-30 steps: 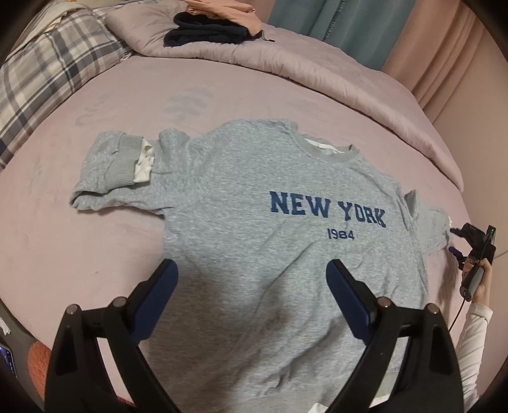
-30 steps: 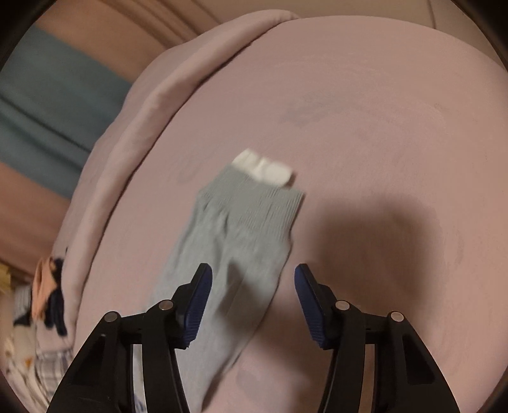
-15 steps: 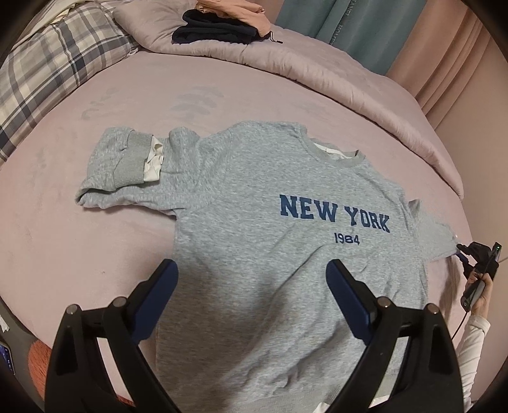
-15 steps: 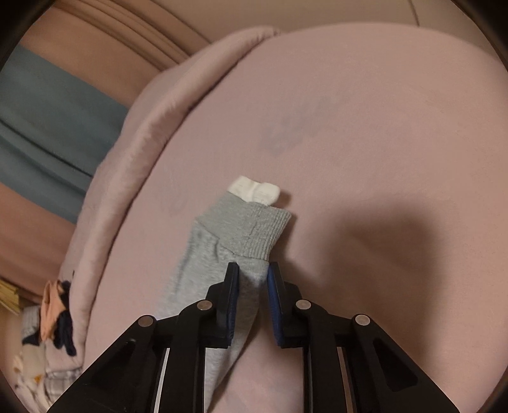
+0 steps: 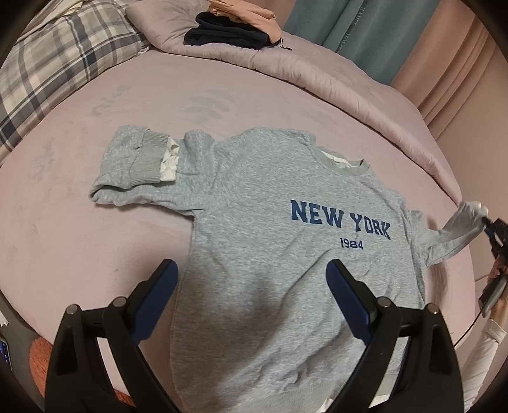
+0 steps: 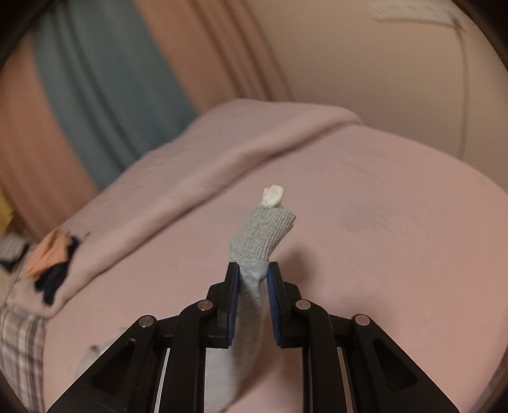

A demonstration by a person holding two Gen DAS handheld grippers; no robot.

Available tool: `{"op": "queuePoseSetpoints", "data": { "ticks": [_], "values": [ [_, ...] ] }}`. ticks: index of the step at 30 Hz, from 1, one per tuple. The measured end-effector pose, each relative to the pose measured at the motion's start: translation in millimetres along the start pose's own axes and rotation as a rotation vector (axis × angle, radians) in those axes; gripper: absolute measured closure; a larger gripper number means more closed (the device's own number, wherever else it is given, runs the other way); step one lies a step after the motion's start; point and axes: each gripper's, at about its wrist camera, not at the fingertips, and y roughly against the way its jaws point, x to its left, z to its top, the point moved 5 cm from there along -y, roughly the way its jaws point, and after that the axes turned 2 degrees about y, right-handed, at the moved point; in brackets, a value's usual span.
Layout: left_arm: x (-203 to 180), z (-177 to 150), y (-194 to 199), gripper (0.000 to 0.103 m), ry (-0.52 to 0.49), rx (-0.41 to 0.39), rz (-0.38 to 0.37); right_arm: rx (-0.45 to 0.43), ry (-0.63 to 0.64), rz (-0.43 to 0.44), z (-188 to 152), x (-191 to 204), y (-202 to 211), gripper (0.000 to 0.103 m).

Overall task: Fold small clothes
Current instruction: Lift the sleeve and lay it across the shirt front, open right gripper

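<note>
A grey "NEW YORK 1984" sweatshirt lies face up on the pink bed. Its left sleeve is folded back on itself, with a white inner cuff showing. My left gripper is open above the sweatshirt's lower body and holds nothing. My right gripper is shut on the sweatshirt's right sleeve, just below the ribbed cuff, and holds it lifted off the bed. In the left wrist view the right gripper is at the far right with the raised sleeve.
A rolled pink duvet runs along the far side of the bed. Dark and peach clothes are stacked on it. A plaid pillow lies at the far left. Curtains and a wall stand behind the bed.
My right gripper closed on the right sleeve near the cuff and lifted it off the bed. My left gripper stayed open over the sweatshirt and shifted slightly.
</note>
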Motion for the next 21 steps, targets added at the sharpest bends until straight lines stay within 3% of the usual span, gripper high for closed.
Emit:
{"op": "queuePoseSetpoints", "data": {
  "ticks": [7, 14, 21],
  "values": [
    [11.3, -2.2, 6.9, 0.009, 0.021, -0.013, 0.005, 0.012, 0.213, 0.111, -6.8, 92.9, 4.8, 0.084],
    [19.9, -5.0, 10.8, 0.008, 0.03, -0.019, 0.007, 0.107, 0.376, 0.229, -50.9, 171.9, -16.8, 0.084],
    [25.7, -8.7, 6.8, 0.008, 0.036, -0.005, 0.01, 0.209, 0.509, 0.269, -111.2, 230.6, -31.6, 0.084]
  ]
}}
